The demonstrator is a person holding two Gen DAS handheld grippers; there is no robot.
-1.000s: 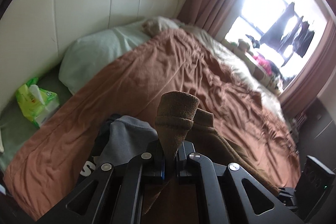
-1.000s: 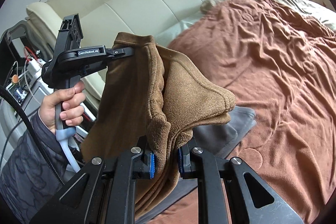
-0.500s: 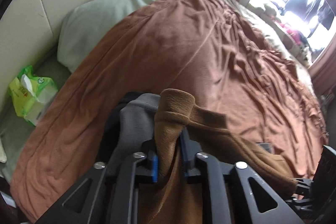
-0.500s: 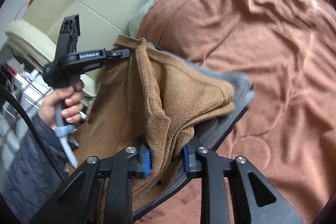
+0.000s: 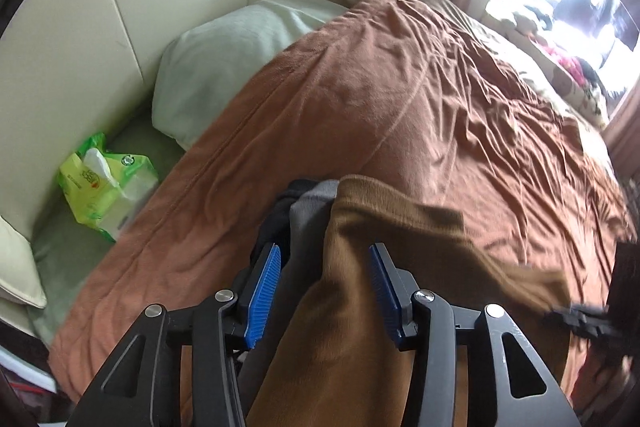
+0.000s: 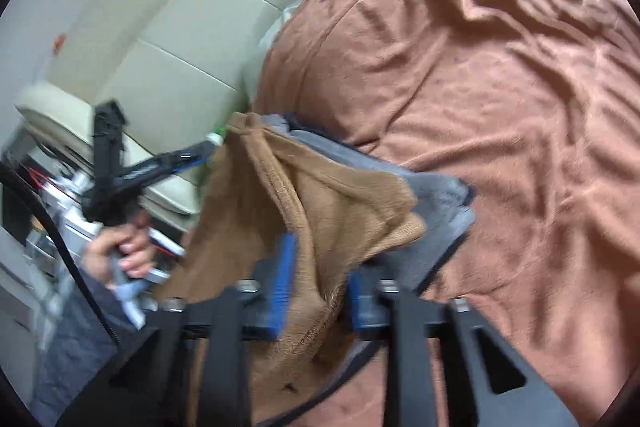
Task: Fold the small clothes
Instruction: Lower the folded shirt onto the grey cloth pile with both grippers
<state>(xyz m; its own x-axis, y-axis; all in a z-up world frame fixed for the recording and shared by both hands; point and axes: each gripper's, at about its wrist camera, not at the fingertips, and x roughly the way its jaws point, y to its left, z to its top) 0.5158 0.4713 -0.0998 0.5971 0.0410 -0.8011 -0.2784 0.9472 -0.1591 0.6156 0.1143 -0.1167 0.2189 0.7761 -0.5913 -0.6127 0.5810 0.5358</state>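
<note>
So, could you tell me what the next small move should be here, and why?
Probably draw the left gripper back off the brown garment. Its fingers have just been opening and now stand apart, with the cloth loose between them, lying over the grey garment on the blanket. The right gripper appears to pinch the other edge, so it could let go next.

Green tissue pack [image 5: 105, 189] bears print — too blurred to read.
</note>
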